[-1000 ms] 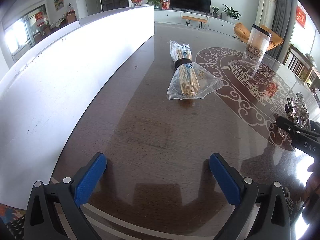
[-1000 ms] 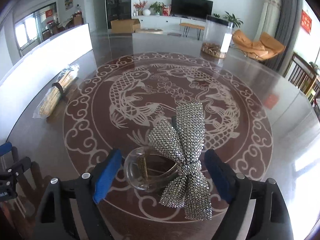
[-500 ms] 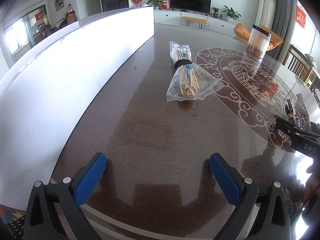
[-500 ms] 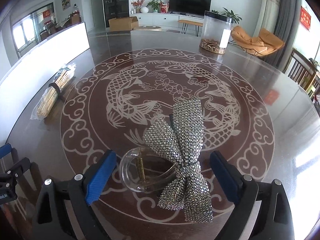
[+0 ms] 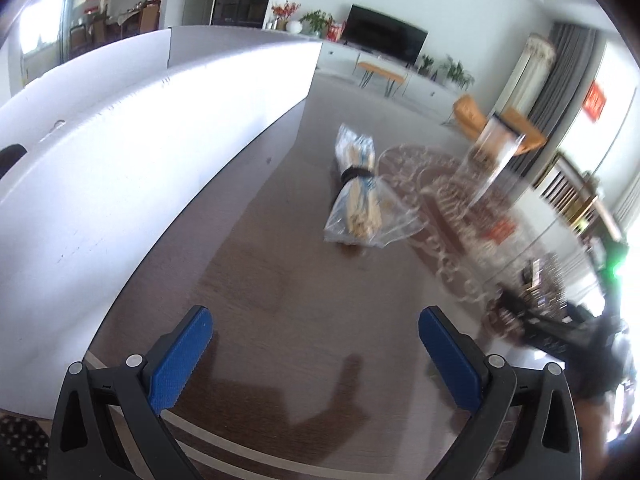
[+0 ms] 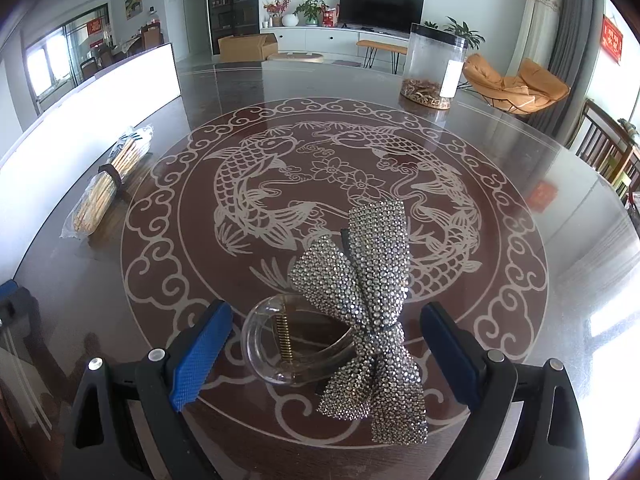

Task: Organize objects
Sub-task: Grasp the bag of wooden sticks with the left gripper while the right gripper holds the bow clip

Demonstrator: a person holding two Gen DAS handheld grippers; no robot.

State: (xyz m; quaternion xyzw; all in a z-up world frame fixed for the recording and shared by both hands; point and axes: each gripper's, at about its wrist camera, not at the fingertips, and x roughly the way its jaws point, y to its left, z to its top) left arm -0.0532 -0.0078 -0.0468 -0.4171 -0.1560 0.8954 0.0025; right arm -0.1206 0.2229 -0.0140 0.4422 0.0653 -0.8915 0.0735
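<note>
The right gripper (image 6: 326,344) stands wide apart at the bottom of its view, both blue pads clear of the hair clip (image 6: 340,320) that lies between them on the table (image 6: 520,184). Its jaws have just been opening, and the clip is between them but not pressed: released, not grasped. The clip is a clear plastic claw with a brass spring, and a rhinestone bow fans from lower right up toward centre frame.

The left gripper (image 5: 316,354) is also spread wide with nothing between its pads, only bare table below. Its view is smeared, so fine detail there is unreliable.

Farther off, at the left edge of the right view and at centre of the left view, a bag of chopsticks (image 6: 108,184) lies near the white panel (image 6: 100,108). At the upper right of the right view a clear jar (image 6: 434,64) stands upright near the far rim of the table.

Risks, as I judge them: the clip is rounded and slick, and the bow is soft and off to one side, so pads closing on the bow alone could let the claw swing or slide out. Closing across the curved claw could squirt it forward over the glossy top. The chopstick bag is loose film; a pinch on film only may slip, and the sticks could spill from the open end. The jar is tall and could be tipped by a sideways knock.
</note>
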